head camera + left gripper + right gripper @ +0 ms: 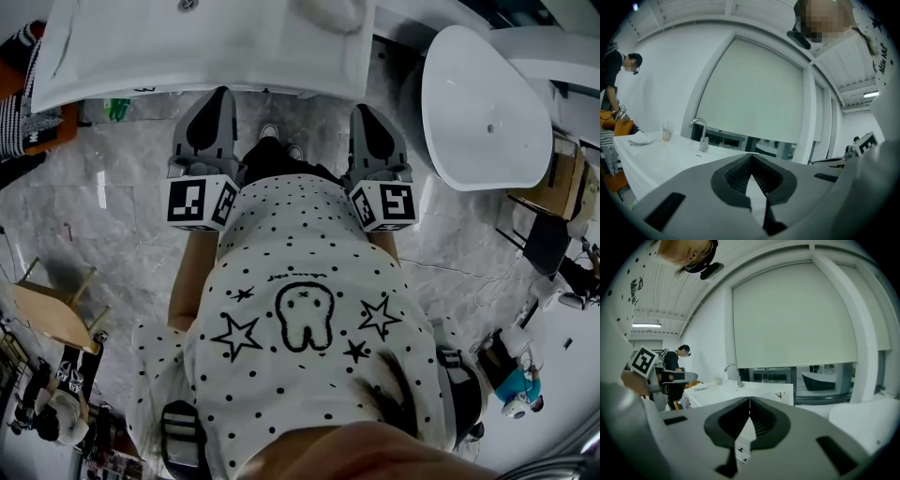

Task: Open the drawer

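Two hand-held grippers are held side by side close to the person's dotted shirt (pixel 309 281) at about waist height. Both aim forward, which reads as a ready stance rather than a reach. The left hand-held gripper (pixel 221 94) has its jaws pressed together at the tips with nothing between them. The right hand-held gripper (pixel 362 111) is likewise closed and empty. Grey marble floor (pixel 112 178) lies below them.

Just ahead of the tips comes the near edge of the white table (pixel 141 56). From the head view its top overhangs and hides the front. No drawer can be picked out in any view, and I judge it sits in that front, under the top. Toward the back the top carries a faucet (pixel 700 133). An oval white basin (pixel 483 103) stands on the floor to the right.

Farthest off, a drawn blind (pixel 792 315) covers the window, and another person (pixel 618 70) stands beyond the table's left end.

The task looks not yet begun, since the closed jaws would have to part before taking a handle.
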The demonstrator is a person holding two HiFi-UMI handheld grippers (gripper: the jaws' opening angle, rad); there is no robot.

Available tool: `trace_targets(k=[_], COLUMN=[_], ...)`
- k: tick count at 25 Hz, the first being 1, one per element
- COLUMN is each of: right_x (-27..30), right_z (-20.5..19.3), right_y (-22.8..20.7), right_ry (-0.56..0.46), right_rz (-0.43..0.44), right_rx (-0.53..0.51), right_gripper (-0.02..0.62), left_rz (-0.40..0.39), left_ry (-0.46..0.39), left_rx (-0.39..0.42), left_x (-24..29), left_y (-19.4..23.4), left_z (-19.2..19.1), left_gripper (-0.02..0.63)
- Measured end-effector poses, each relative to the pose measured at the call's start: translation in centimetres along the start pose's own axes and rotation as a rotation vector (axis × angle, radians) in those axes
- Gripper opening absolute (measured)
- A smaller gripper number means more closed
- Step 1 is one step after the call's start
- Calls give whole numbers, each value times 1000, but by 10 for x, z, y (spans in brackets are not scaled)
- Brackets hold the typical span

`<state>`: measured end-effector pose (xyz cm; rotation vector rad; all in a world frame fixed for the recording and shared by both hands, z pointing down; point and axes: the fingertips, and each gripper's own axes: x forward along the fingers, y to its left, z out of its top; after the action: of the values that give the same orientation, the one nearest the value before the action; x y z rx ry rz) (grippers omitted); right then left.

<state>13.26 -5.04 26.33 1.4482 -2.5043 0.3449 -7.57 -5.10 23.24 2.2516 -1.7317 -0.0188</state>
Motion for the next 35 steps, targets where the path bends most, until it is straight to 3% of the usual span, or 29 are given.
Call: trace_targets(k=[15,35], right_x=[-6,4], right_z=[3,13], right_y=[-19,-13], right_ry=[-24,-30], right_rz=[-74,-20], right_rx=[15,-17], right_gripper=[14,14], left_rz=[-64,5], left_ry=[11,-7], left_rx=[27,0], left_x=[10,-5], left_y=[-11,-2], left_z=[3,0], left_gripper=[3,3])
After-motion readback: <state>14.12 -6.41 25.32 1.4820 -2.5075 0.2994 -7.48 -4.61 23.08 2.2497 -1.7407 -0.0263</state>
